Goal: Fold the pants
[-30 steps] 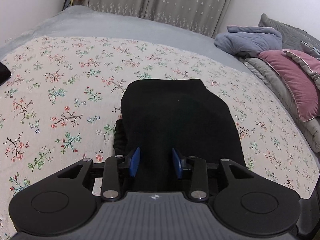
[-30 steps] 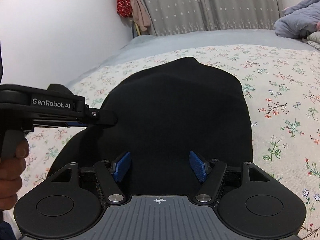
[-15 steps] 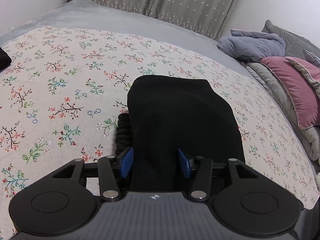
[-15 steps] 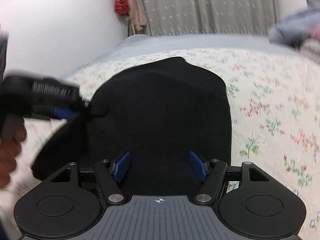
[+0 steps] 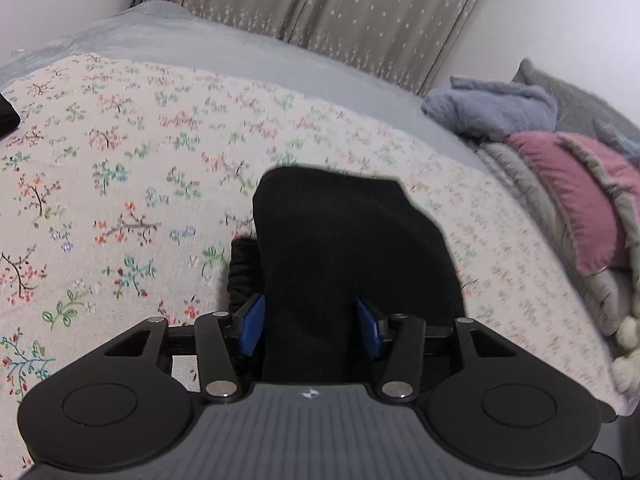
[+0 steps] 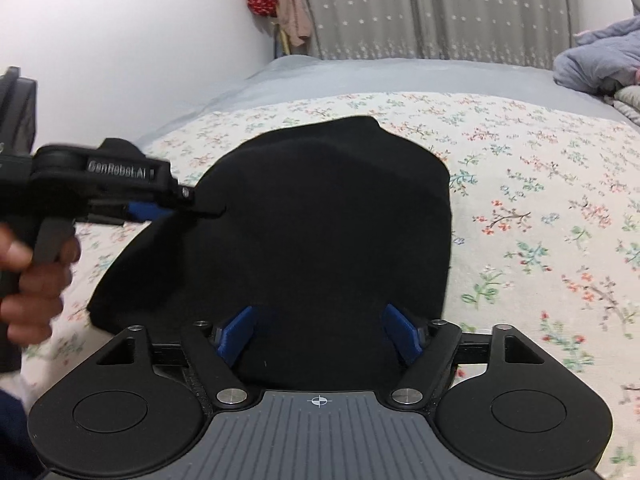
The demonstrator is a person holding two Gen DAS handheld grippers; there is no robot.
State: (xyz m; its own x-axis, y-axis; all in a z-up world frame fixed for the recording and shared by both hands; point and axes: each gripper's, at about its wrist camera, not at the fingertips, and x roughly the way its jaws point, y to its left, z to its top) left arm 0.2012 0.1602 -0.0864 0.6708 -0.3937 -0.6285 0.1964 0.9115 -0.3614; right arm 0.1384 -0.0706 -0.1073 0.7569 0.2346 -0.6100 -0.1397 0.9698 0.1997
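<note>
Pants (image 6: 320, 220), black and already folded into a compact stack, lie on the floral bedspread (image 5: 120, 160), ribbed waistband poking out at 9 o'clock. Right gripper (image 6: 318, 334) is opening, its pads clear of the cloth; left gripper (image 5: 310, 326) stands parted, gripping nothing. Risk: withdrawing fingertips could snag the top layer and drag the fold askew.

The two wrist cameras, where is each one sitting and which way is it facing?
Left wrist: on the left gripper, looking down along its fingers over the black pants on the floral sheet, toward curtains and a pink pillow; only that gripper's own parts show.
Right wrist: on the right gripper, jaws opening with pants cloth between them, facing the pants and curtains; the left gripper and the hand holding it show at left.
Shared: pants, floral sheet, curtains.
</note>
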